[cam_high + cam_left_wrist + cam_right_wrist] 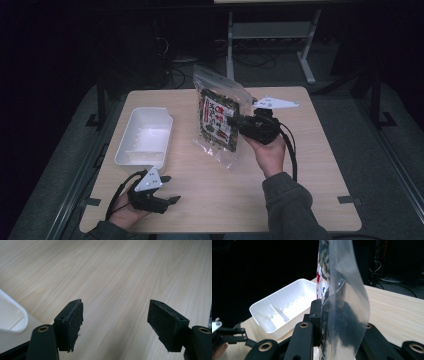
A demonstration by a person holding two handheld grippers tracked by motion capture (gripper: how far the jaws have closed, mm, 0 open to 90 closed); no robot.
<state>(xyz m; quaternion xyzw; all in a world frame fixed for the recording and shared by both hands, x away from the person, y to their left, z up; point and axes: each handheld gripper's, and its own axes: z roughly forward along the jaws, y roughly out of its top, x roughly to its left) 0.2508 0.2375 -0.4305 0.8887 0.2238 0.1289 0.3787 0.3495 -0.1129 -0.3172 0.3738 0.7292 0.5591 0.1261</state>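
— What lies at the left side of the pale wooden table with the fine straight grain?

— Nearest to the person, the left gripper, black and matte, with a grey three-cornered plate on top. The left hand holds it low over the table's near edge. Its jaws stand wide apart and have nothing between them; in the left gripper view the rough dark pads are a little frayed at their edges, and between them is only bare wood.

— And behind it?

— A white rectangular plastic tub with rounded corners and smooth walls. It stands on the table, just beyond the left gripper. In the right gripper view its inside has a thin white divider and small ribs along one wall (it looks like slots for the divider).

— What is in the middle?

— A clear, glossy plastic bag, of the kind with a zip top, and inside it a flat packet printed in dark green, red and white. The bag is lifted from the table and hangs almost upright, a little tilted, to the right of the tub and apart from it. The film is wrinkled and shines.

— Who holds it?

— The right gripper. Its jaws are closed on the right edge of the bag; in the right gripper view the transparent film curves up between them. The right hand, in a grey sleeve, carries this gripper, and a black cable goes down from it.
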